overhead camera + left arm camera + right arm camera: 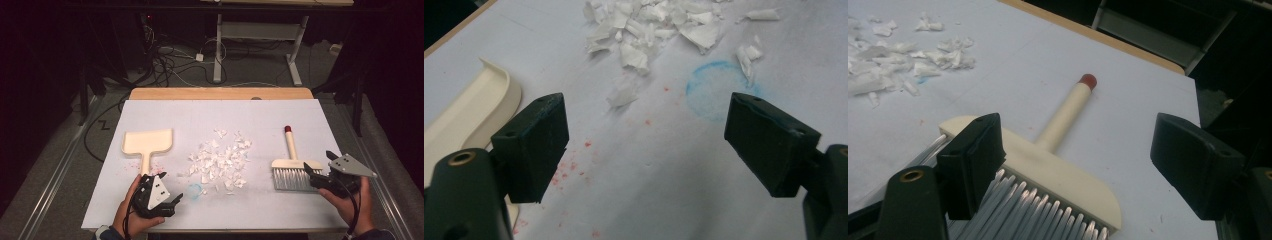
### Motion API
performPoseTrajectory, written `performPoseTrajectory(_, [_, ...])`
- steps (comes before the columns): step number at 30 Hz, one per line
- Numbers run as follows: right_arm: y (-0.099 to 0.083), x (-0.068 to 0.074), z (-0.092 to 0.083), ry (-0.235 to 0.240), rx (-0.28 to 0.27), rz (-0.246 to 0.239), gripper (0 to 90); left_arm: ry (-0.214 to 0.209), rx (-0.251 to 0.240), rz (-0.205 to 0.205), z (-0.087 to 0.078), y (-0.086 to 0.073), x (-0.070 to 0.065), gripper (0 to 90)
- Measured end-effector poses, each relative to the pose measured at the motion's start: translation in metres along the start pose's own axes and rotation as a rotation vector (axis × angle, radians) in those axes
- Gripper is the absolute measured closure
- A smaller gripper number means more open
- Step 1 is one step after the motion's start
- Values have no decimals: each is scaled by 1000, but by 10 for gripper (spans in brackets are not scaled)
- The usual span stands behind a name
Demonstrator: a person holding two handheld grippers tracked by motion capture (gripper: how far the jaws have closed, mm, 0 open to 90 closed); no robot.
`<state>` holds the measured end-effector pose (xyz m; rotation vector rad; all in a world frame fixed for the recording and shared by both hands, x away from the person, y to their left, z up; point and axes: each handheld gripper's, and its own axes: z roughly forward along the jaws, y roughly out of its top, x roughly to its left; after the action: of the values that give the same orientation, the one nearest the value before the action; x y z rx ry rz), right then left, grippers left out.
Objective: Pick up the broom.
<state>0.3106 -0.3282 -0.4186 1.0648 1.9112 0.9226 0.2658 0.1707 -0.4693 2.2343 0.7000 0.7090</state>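
The left gripper [167,196] is held with jaws spread wide and nothing between them, low over the white sheet [220,115], just beside the handle of the cream dustpan [148,142]. The right gripper [320,167] is likewise released, its jaws straddling the brush [291,162] at the bristle end without clasping it. Paper scraps [220,160] are heaped between dustpan and brush. The dustpan is cut off in the left gripper view.

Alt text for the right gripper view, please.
The right tool's two black jaws stand open over a cream hand brush with grey bristles and a red-tipped handle, lying on the white table. Torn paper scraps lie scattered at upper left.
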Motion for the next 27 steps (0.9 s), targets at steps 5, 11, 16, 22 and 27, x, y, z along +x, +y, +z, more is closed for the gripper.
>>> performPoseTrajectory(5, [10,-7,20,1,54,50,222,0,7,1,1,1,-1,170])
performPoseTrajectory(11, [19,-14,59,55,181,116,311,0,17,9,2,1,-3,171])
performPoseTrajectory(16, [20,-17,91,45,306,198,328,2,33,8,3,-1,-2,172])
performPoseTrajectory(22, [14,-11,121,92,397,304,452,-14,28,8,2,-1,-2,173])
performPoseTrajectory(27, [19,0,128,60,419,249,548,-20,33,13,4,-1,-3,173])
